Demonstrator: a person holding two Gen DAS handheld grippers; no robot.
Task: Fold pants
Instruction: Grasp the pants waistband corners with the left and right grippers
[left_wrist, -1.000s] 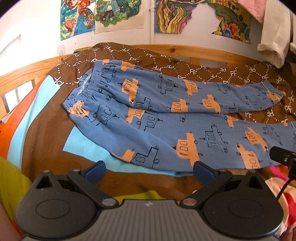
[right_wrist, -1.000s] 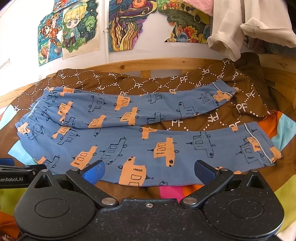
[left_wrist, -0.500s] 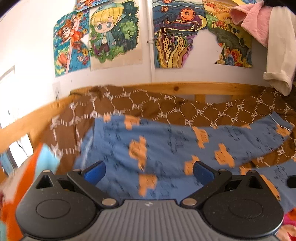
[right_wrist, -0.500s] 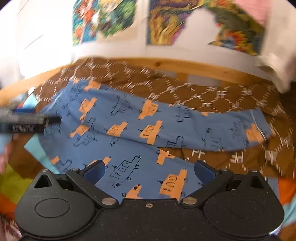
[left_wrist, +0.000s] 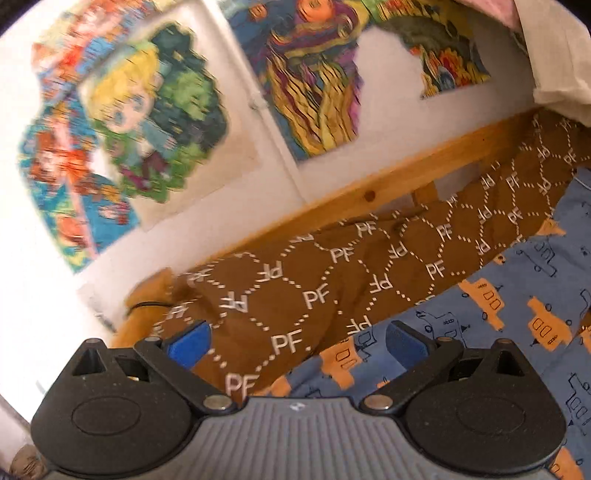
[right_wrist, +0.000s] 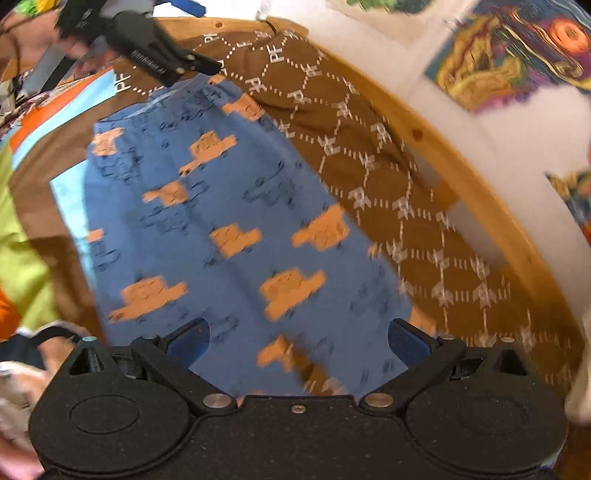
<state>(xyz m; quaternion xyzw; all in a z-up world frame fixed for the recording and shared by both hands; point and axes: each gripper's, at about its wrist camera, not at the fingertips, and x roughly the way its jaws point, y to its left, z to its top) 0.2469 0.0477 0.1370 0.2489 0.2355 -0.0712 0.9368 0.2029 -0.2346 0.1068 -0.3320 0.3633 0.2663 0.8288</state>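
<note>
Your left gripper (left_wrist: 295, 341) has its jaws spread wide w/ nothing between them; blue pads (left_wrist: 188, 343) show on the inner faces. It sits tilted over the far edge of the pants (left_wrist: 517, 314), at the waistband end: one pad is over the brown "PF" blanket (left_wrist: 332, 280), the other over blue fabric. Can't tell if either pad touches cloth.

Your right gripper (right_wrist: 297, 341) is also wide apart, empty, angled across the pants (right_wrist: 229, 229). Both its pads sit over the blue fabric w/ the orange vehicle print. From this view you see the left gripper (right_wrist: 166, 55) at the top, right by the elastic waistband.

Pants lie flat on the bed, spread on the brown blanket (right_wrist: 369, 155), waistband twd the left gripper, legs running under the right one. View is motion-blurred, so fine print detail is unclear.

Beyond: wooden bed rail (left_wrist: 388, 184) behind the blanket, then white wall w/ colourful drawings (left_wrist: 147, 110). A patchwork cover (right_wrist: 26, 258) in green, orange and light blue lies on the near side of the pants in the right view.
</note>
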